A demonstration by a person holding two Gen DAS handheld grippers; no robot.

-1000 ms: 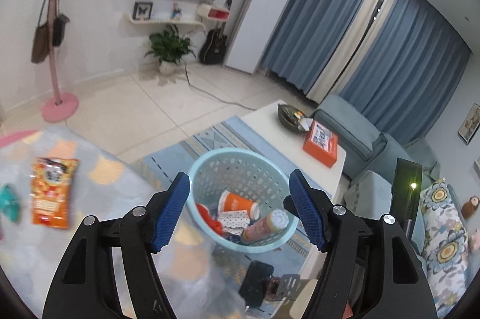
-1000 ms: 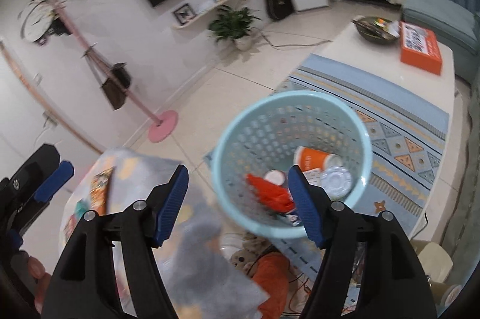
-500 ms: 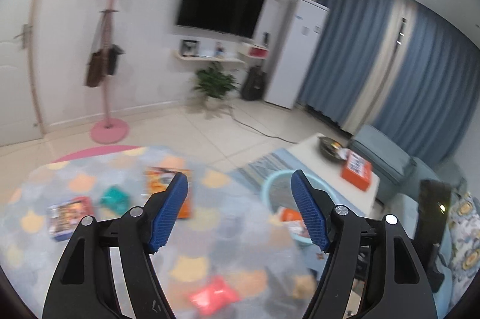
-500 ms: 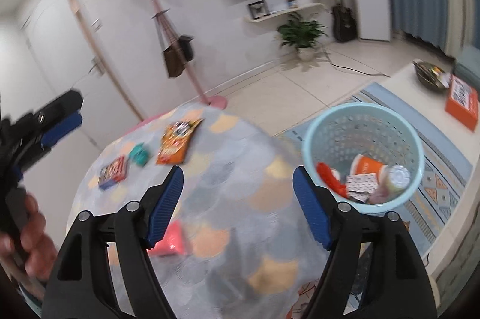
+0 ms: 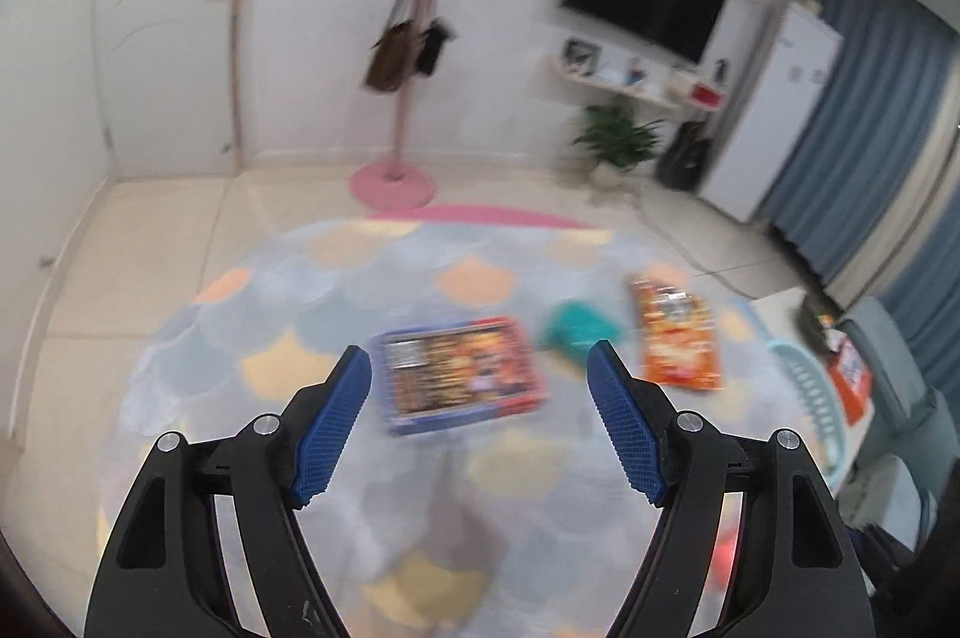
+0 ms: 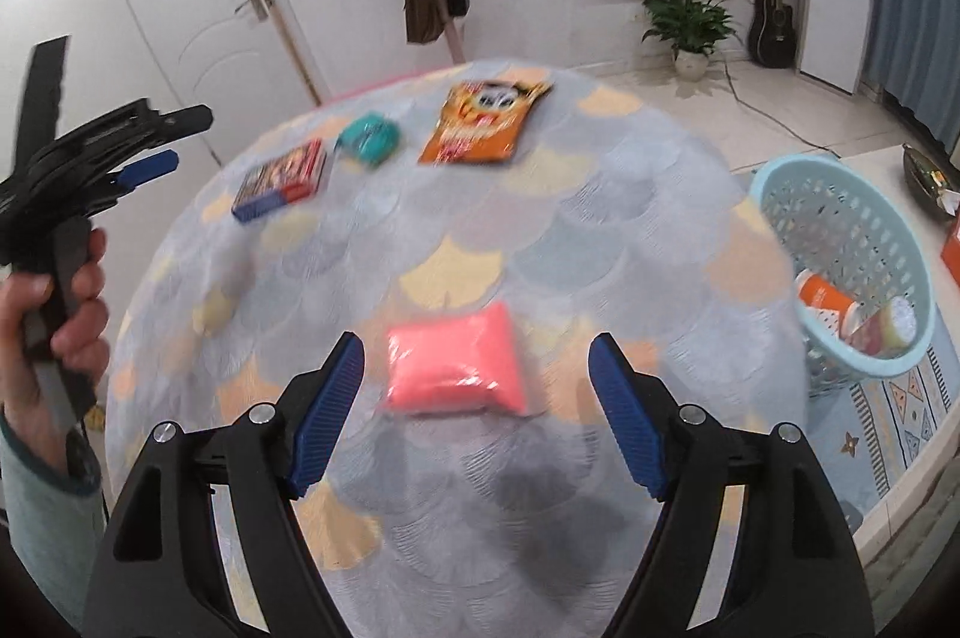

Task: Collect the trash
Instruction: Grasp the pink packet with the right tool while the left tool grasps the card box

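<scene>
The round table (image 6: 600,230) fills the middle of both views; the blue basket (image 6: 840,242), already holding trash, stands at the right edge of the right wrist view. Four items lie on the cloth: an orange snack bag (image 6: 480,122), a flat box (image 5: 462,374), a teal wrapper (image 6: 369,137) between them, and a pink packet (image 6: 456,362). The right gripper (image 6: 474,398) is empty and lined up on the packet; the left gripper (image 5: 480,407) is empty, its jaws opening, framing the box. Lower each until the pads straddle its item, then close.
</scene>
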